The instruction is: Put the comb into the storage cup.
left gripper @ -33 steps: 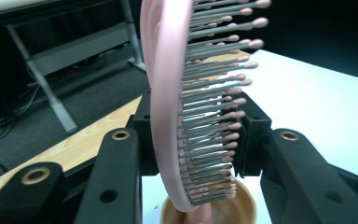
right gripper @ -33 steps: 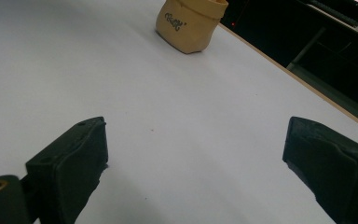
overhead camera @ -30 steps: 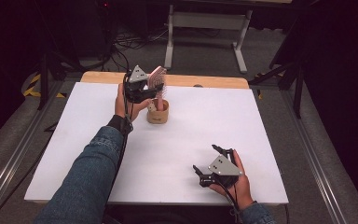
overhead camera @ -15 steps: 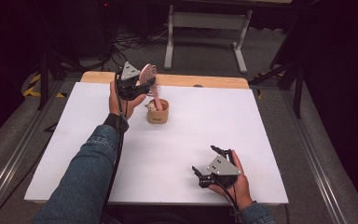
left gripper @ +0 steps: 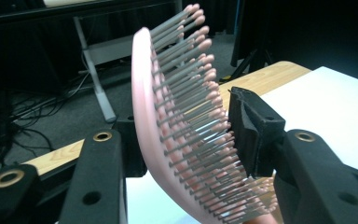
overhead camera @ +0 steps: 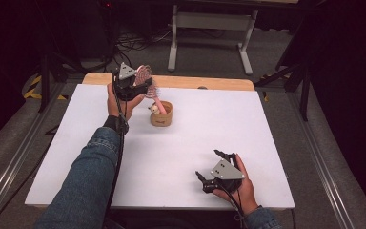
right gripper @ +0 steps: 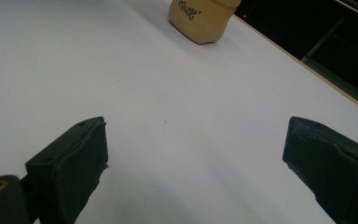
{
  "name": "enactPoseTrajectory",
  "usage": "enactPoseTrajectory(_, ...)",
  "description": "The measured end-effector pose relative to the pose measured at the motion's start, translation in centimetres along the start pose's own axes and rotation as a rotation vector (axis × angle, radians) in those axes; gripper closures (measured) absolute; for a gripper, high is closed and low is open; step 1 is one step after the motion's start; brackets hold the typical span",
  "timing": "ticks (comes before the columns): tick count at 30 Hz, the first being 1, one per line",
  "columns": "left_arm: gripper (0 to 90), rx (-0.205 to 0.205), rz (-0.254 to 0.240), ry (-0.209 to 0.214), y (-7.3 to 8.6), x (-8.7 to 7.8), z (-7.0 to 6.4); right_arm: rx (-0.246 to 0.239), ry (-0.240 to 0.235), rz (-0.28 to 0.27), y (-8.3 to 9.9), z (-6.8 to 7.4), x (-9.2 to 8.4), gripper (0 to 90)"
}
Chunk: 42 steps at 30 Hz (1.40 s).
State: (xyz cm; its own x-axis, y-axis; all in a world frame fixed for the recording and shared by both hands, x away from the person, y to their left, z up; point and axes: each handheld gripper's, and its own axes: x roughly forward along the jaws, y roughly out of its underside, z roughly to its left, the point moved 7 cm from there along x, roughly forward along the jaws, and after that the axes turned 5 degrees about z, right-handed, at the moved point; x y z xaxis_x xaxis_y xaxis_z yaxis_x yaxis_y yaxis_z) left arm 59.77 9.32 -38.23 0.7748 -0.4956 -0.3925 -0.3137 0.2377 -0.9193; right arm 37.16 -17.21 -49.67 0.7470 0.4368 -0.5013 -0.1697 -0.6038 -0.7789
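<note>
A pink hairbrush [overhead camera: 145, 76] with grey bristles stands with its handle in a small tan cup [overhead camera: 161, 115] at the back of the white table [overhead camera: 267, 133]. Its head leans left, between the jaws of my left gripper [overhead camera: 142, 86]. In the left gripper view the brush head [left gripper: 168, 116] sits between the two pads. These jaws have just been opening, and the grip looks slack. My right gripper [overhead camera: 208, 164] rests near the front edge, open wide with nothing in it [right gripper: 196, 140]. The cup [right gripper: 200, 18] lies far ahead of it.
A small pale object [overhead camera: 153, 109] also sits in the cup. A wooden strip [overhead camera: 209, 82] borders the table's far edge. Beyond it stand a metal frame [overhead camera: 209, 21] and cables on the floor. Bare white surface lies between the two hands.
My left gripper has shifted left, away from above the cup, and the brush head has tilted left with it. The right gripper has kept still.
</note>
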Motion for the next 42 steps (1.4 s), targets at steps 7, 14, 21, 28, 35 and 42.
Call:
enactPoseTrajectory(7, 51.4, -0.024, 0.005, 0.005, 0.5, -0.5, 0.8, 0.004, 0.002, 0.0, 0.0, 0.0, 0.0, 7.2)
enactPoseTrajectory(14, 50.6, -0.002, 0.009, 0.006, 0.5, -0.9, 1.0, 0.002, 0.001, 0.0, 0.0, 0.0, 0.0, 7.1)
enactPoseTrajectory(21, 48.2, -0.012, 0.005, 0.003, 0.6, -1.3, 1.4, 0.0, 0.001, 0.004, 0.1, 0.1, 0.1, 7.1)
enactPoseTrajectory(28, 43.8, -0.021, -0.007, 0.004, 0.6, -1.8, 1.9, -0.004, -0.007, 0.014, 0.2, 0.3, 0.2, 7.4)
enactPoseTrajectory(35, 43.4, -0.01, -0.033, -0.012, 0.2, -2.4, 2.1, -0.003, -0.005, 0.013, 0.2, 0.3, 0.2, 7.4)
enactPoseTrajectory(42, 38.2, -0.003, -0.042, -0.039, -0.1, -2.8, 2.2, -0.007, -0.001, 0.013, 0.2, 0.3, 0.2, 7.4)
